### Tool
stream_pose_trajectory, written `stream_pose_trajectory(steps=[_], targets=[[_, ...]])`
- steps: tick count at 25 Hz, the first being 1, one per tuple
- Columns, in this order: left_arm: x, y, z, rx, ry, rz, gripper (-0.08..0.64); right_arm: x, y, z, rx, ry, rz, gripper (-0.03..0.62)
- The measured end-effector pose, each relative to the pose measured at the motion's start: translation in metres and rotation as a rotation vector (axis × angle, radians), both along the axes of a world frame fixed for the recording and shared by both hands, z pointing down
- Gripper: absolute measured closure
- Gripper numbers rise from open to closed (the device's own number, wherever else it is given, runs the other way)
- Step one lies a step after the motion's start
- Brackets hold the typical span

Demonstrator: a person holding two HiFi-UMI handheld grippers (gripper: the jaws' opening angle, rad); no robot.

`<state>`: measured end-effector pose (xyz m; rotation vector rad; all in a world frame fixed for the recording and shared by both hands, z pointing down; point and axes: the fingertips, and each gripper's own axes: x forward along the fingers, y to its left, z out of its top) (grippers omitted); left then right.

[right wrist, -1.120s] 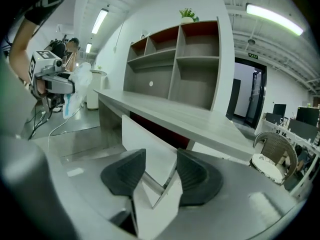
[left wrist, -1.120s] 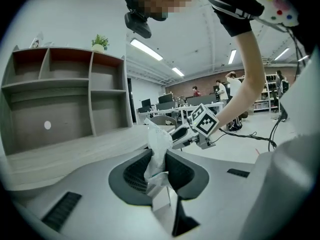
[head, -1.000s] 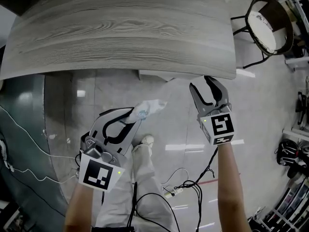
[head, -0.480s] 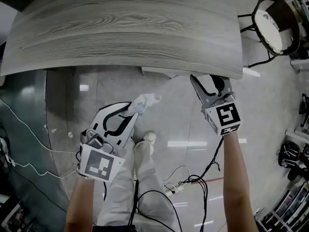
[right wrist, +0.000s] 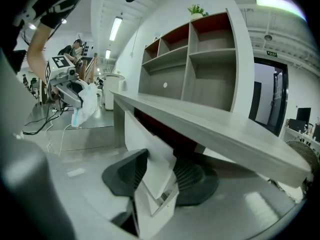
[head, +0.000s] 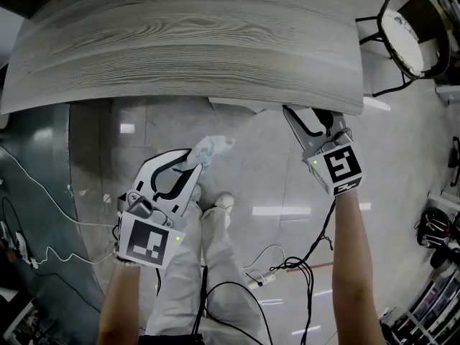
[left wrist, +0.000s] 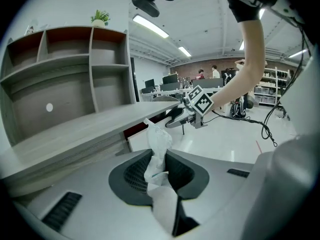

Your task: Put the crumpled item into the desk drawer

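Head view showed the left gripper point(head: 190, 168) clamped on the crumpled item point(head: 213, 148), held in the air below the desk point(head: 187, 42) edge and apart from the drawer point(right wrist: 150, 154). The right gripper point(head: 310, 121) sat under the desktop, its jaws closing with the drawer's white front corner between them, so opening the drawer seemed the step in hand. Next it likely needed a firm pinch and an outward pull before the item could go in.

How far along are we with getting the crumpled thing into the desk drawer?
Done: the left gripper is clamped on the crumpled item. In hand: the right gripper is closing its jaws around the drawer front under the desk. Left: pull the drawer out and drop the item in.
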<state>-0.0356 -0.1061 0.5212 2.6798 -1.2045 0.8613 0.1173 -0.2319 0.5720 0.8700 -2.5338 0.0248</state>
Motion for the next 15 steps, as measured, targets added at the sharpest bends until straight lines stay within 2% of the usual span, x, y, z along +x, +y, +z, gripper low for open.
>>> stream_pose_trajectory(steps=[15], targets=[[0.005,0.000,-0.014,0.002,-0.018,0.005,0.494,-0.001,0.036,-0.005,-0.021,0.018,-0.096,0.454]])
